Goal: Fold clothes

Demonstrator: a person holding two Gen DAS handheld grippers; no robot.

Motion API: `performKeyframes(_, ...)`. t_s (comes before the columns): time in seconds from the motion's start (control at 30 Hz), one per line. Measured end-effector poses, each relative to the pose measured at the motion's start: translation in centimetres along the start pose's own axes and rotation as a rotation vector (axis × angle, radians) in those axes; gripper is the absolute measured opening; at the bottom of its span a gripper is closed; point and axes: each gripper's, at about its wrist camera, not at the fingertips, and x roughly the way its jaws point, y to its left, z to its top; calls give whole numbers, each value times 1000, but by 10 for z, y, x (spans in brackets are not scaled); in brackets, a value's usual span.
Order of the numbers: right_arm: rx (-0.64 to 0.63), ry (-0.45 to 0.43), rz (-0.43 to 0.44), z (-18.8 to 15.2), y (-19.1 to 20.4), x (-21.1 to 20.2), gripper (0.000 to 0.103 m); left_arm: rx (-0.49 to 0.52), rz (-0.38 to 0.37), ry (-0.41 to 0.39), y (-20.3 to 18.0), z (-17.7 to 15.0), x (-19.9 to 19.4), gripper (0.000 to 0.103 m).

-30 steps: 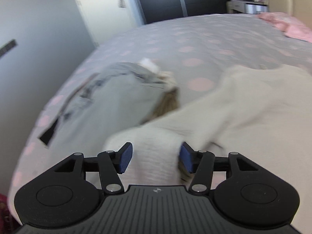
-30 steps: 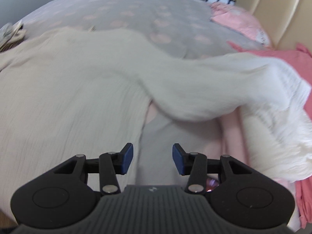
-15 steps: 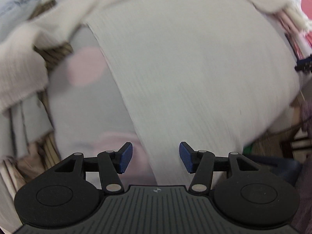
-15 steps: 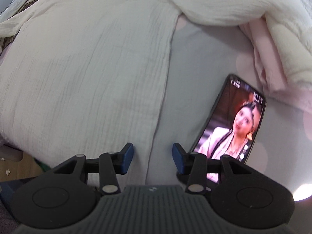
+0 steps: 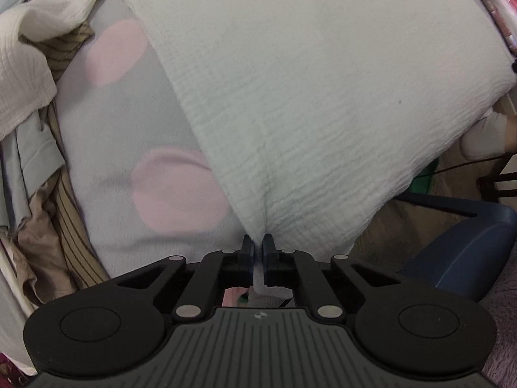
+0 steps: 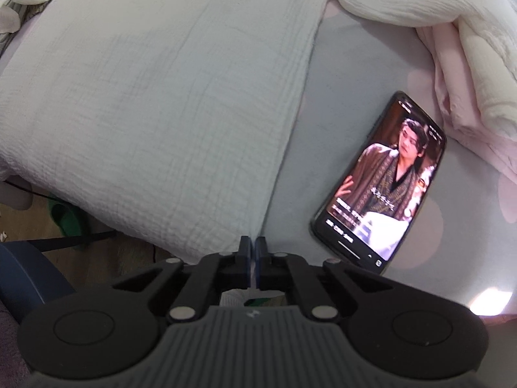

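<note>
A cream crinkled garment (image 5: 307,97) lies spread flat on the grey bed cover with pink dots (image 5: 129,129), its near hem hanging at the bed's edge. My left gripper (image 5: 257,245) points down at the hem's left corner. Its jaws are closing and the pads pinch a fold of the cloth. In the right wrist view the same garment (image 6: 161,97) fills the left side. My right gripper (image 6: 252,245) is at the hem's right corner, its jaws closing with the cloth edge caught between the pads.
A phone (image 6: 381,187) with a lit screen lies on the cover just right of the garment. Piled clothes (image 5: 38,161) sit to the left, pink and white clothes (image 6: 468,80) to the right. A blue chair (image 5: 458,252) and a person's socked foot (image 5: 484,139) are beside the bed.
Both grippers tipped down from looking across the bed to the garment's near hem. Each went from open to shut on a hem corner.
</note>
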Motion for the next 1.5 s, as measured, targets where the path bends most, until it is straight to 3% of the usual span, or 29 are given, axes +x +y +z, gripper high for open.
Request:
performKeyframes(0.13, 27, 9, 9, -1, -1, -5, 8, 8, 9, -12, -1, 0, -8, 4)
performKeyframes(0.17, 40, 5, 5, -1, -3, -8, 8, 6, 3, -21, 0, 0, -12, 6)
performKeyframes(0.2, 57, -12, 5, -1, -6, -13, 15, -4, -2, -26, 3, 0, -18, 15)
performKeyframes(0.23, 81, -45, 7, 1, -10, -21, 25, -23, -6, -50, 7, 1, -26, 19)
performKeyframes(0.27, 108, -81, 7, 2, -16, -30, 27, -44, -10, -77, 11, 1, -34, 24)
performKeyframes(0.4, 220, -229, -7, 11, -42, -61, 27, -121, -27, -216, 27, 10, -65, 32)
performKeyframes(0.47, 269, -295, -39, 22, -59, -75, 27, -136, -9, -269, 27, 32, -71, 37)
performKeyframes(0.7, 401, -483, -193, 47, -140, -99, 27, -144, 24, -401, 21, 71, -96, 37)
performKeyframes(0.87, 488, -583, -304, 58, -184, -100, 37, -159, 1, -509, 19, 97, -105, 37)
performKeyframes(0.93, 518, -625, -330, 59, -198, -101, 54, -156, -7, -519, 16, 109, -105, 37)
performKeyframes(1.07, 581, -697, -324, 59, -226, -99, 55, -120, -10, -497, 4, 131, -96, 37)
performKeyframes(1.13, 607, -736, -310, 59, -237, -99, 63, -110, -16, -481, 0, 142, -89, 37)
performKeyframes(1.27, 686, -806, -247, 59, -255, -96, 66, -97, -34, -457, -7, 163, -77, 37)
performKeyframes(1.33, 699, -820, -235, 64, -261, -94, 72, -86, -36, -446, -11, 171, -73, 37)
performKeyframes(1.5, 719, -830, -199, 80, -271, -83, 72, -46, -32, -418, -23, 190, -62, 37)
